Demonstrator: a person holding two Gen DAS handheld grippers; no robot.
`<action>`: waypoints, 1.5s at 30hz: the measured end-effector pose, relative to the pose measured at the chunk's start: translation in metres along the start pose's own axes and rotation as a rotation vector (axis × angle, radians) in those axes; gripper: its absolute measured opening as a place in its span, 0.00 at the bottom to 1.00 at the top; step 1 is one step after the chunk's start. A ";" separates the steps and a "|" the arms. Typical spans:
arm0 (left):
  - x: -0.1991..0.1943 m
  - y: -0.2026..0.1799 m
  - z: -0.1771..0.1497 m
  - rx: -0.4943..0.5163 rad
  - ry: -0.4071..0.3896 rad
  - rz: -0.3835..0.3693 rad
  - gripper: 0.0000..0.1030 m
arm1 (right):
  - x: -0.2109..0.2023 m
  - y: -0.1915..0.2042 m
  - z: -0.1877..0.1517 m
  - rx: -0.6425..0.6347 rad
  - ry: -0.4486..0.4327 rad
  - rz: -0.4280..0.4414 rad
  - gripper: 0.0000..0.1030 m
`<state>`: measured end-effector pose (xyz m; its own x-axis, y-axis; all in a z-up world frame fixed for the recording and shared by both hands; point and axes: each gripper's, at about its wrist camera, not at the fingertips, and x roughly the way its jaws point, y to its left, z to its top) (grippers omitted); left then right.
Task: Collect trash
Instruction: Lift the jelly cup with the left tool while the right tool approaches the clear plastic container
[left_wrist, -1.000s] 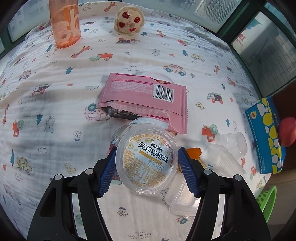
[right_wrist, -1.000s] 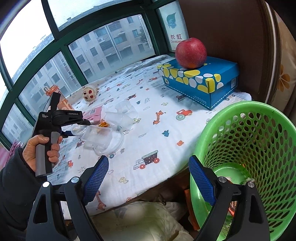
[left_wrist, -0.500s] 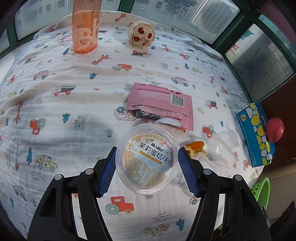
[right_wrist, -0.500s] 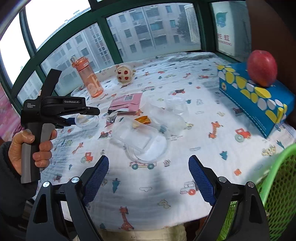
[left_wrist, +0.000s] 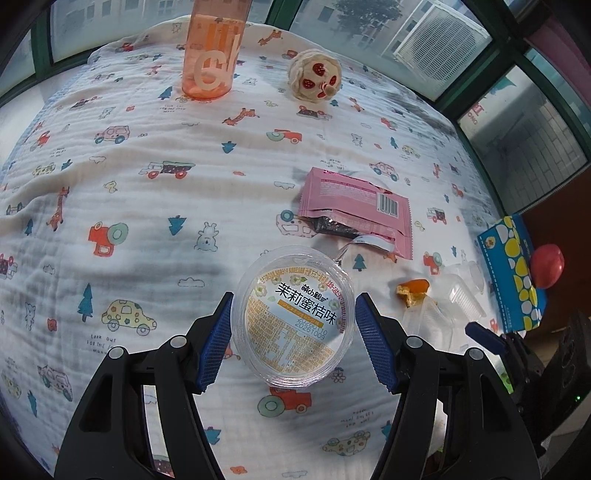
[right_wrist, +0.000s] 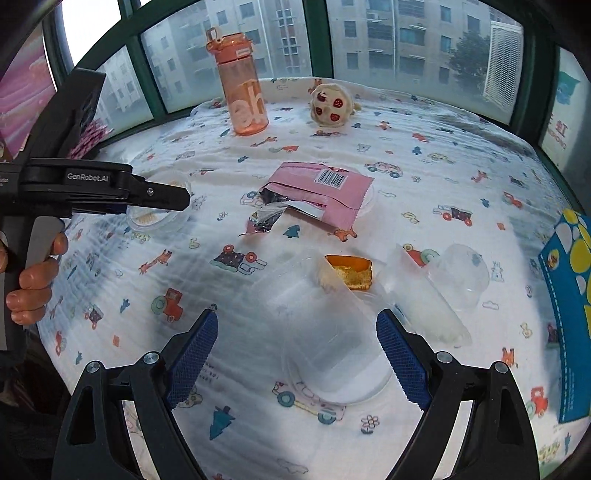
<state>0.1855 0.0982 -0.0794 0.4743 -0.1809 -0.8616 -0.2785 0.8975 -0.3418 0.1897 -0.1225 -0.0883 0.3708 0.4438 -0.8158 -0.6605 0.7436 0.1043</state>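
- The left tool (left_wrist: 293, 332) holds a round clear jelly cup (left_wrist: 293, 317) crosswise between its blue pads, printed lid facing the camera; the jaws stand partly open around the cup's rim. In the right wrist view the cup seems lifted clear of the patterned cloth on the bench (left_wrist: 147, 206).
- The right tool (right_wrist: 295, 354) is wide open and empty, pointing steeply down at the cloth.
- Directly ahead of the right tool, partly between its pads, lies a clear plastic tray (right_wrist: 325, 332) with a shallow round lid under it. A piece of orange peel (right_wrist: 349, 273) rests at the tray's far end.
- The tray's long axis runs roughly away from the right tool, tilted a little to the left, so the jaws already straddle its short width; this looks like the relation the next grasp depends on.
- Just right of the tray lie another clear tub (right_wrist: 424, 306) and a small clear cup (right_wrist: 461, 275), close enough to be caught by the right pad.
- The torn pink wrapper (right_wrist: 317, 192) lies farther off, mid-cloth, about equally far from both tools.
- The right hand is plainly nearer the clear-plastic cluster; the left hand (right_wrist: 33, 280) is occupied.
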 end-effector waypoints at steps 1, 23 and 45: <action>0.000 0.002 0.000 0.000 0.000 0.001 0.63 | 0.005 -0.001 0.003 -0.014 0.011 0.003 0.82; 0.004 0.009 -0.002 -0.004 0.006 0.004 0.63 | 0.023 -0.007 0.017 -0.078 0.050 0.000 0.60; -0.022 -0.113 -0.046 0.227 0.014 -0.178 0.63 | -0.171 -0.049 -0.104 0.499 -0.308 -0.188 0.60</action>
<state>0.1679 -0.0178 -0.0391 0.4872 -0.3476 -0.8011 0.0032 0.9181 -0.3964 0.0908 -0.2871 -0.0132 0.6719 0.3513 -0.6521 -0.2079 0.9344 0.2892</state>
